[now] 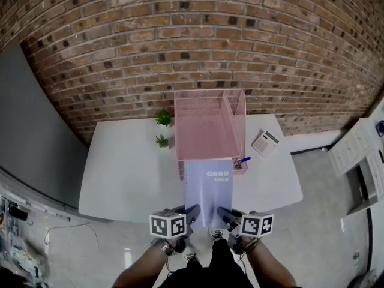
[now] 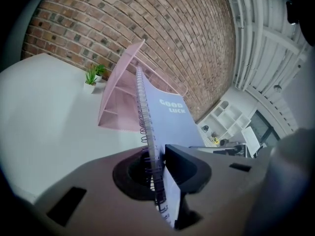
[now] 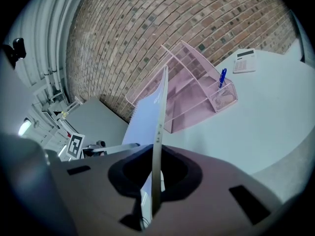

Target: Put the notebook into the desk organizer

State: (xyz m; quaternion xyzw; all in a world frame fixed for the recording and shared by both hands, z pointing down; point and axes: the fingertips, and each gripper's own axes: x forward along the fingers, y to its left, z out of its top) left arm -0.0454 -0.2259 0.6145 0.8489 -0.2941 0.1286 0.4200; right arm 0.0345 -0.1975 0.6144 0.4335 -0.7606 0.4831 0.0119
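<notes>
Notebook [image 1: 209, 192]: pale lavender cover, white "GOOD LUCK" print near the far right corner, wire spiral down its left edge. Closed, cover facing up, long side pointing away from the person. Near end clamped at both corners: left tongs [image 2: 158, 163] pinch the spiral side, right tongs [image 3: 156, 166] pinch the plain edge. Held off the desk [image 1: 126, 173], near end hanging past its front edge. Far end reaches the open front of the desk organizer [image 1: 204, 125]; contact unclear. Organizer: pink wire mesh, stepped tiers, tall side panels, upright at the back middle of the desk.
</notes>
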